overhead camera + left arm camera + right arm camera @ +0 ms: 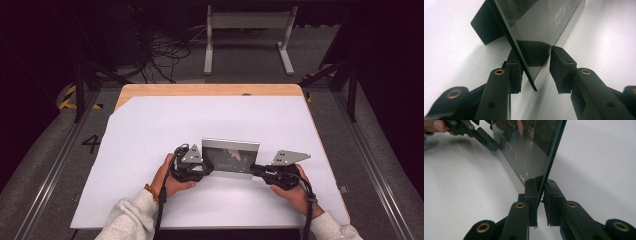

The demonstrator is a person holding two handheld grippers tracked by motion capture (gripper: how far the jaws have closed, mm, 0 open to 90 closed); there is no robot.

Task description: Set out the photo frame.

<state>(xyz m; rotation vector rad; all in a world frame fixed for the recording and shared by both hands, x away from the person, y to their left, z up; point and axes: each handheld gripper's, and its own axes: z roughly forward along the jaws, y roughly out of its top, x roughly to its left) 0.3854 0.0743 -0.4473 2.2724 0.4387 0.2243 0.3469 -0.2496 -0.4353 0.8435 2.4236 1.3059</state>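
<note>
picture frame (230, 158) between claws, right claw (539, 195) clamping edge

A "4" marked on the floor (91, 144)

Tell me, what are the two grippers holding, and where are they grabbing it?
A glass picture frame standing on the table. The right gripper is shut on its side edge. The left gripper straddles the opposite edge, jaws apart, one jaw touching, not clamped.

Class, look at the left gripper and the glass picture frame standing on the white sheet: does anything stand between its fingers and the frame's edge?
Nothing visible does. The frame edge already sits between the left gripper fingers, with a gap on one side.
</note>
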